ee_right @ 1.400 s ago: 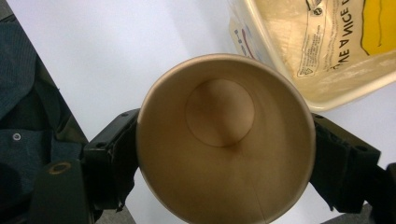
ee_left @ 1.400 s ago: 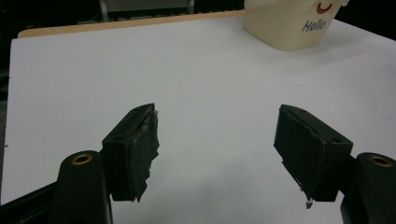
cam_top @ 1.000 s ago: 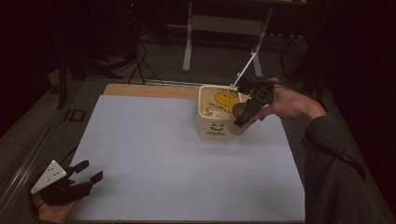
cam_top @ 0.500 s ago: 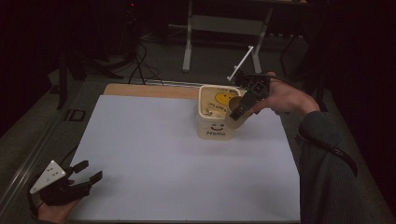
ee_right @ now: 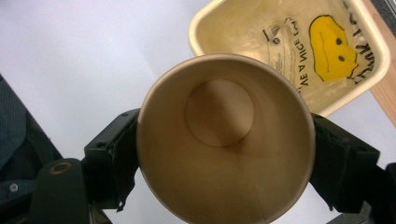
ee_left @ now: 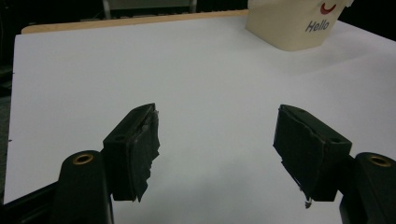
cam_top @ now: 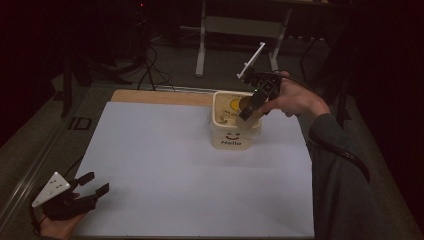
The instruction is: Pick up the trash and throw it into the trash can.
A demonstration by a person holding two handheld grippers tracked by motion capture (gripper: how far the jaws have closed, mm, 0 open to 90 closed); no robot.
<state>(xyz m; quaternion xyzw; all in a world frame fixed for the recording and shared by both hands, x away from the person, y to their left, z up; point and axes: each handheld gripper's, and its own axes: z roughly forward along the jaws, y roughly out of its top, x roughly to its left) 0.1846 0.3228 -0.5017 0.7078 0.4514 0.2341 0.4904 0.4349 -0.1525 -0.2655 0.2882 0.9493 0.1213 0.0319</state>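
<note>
Lower left of the high view: left gripper (cam_top: 82,192) idle, jaws spread, empty. Right of centre: right gripper (cam_top: 248,109) pinching the paper cup (ee_right: 224,140) over the cream tub (cam_top: 218,131). We should tilt slowly, keeping the cup mouth inside the rim

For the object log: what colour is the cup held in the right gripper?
Plain brown, inside and out: the paper cup shows best in the right gripper view.
</note>
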